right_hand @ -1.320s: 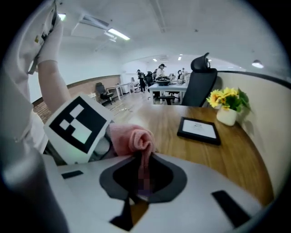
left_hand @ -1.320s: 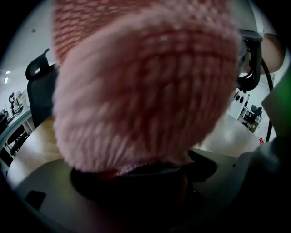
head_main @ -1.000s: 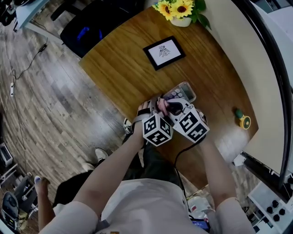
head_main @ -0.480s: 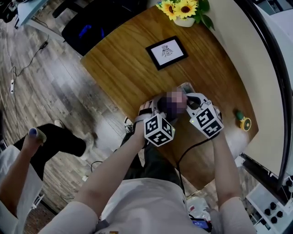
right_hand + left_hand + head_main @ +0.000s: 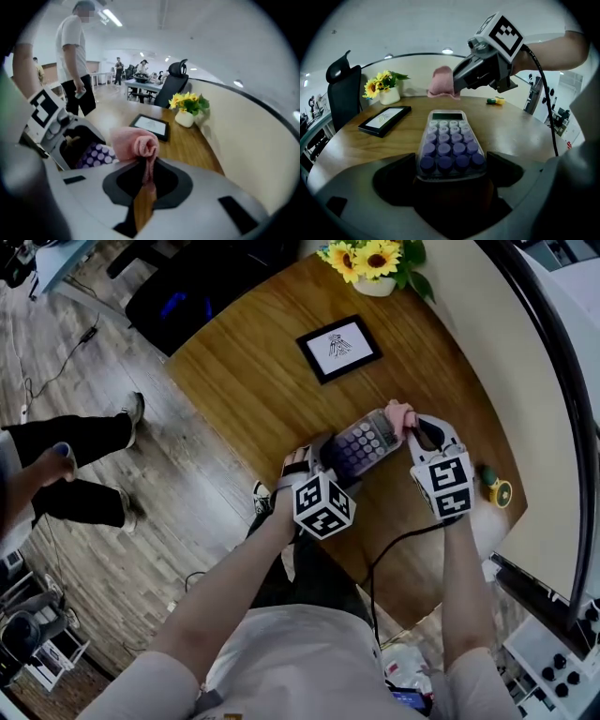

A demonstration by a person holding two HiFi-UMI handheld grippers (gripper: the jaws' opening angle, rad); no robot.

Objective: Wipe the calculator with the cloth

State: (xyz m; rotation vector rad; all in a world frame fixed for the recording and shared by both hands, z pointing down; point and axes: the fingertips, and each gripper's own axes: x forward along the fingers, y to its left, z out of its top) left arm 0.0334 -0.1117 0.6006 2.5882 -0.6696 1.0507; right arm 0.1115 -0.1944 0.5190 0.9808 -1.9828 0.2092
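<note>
The calculator [image 5: 365,441] with purple and white round keys lies on the wooden table [image 5: 272,381], its near end held between the jaws of my left gripper [image 5: 328,460]. In the left gripper view the calculator [image 5: 449,143] runs straight away from the jaws. My right gripper [image 5: 414,427] is shut on a bunched pink cloth [image 5: 399,414], which sits just past the calculator's far end. In the right gripper view the cloth [image 5: 136,144] bulges out of the closed jaws, with the keys [image 5: 93,154] to its left.
A black-framed picture [image 5: 338,347] lies flat beyond the calculator. A white pot of sunflowers [image 5: 371,261] stands at the far edge. A small green-and-yellow object [image 5: 497,486] sits at the table's right. A person's legs [image 5: 70,465] are on the floor at left.
My right gripper has carried the pink cloth from the calculator's near end, along it, to the far right end. The left gripper has stayed put. A person has walked in at left.
</note>
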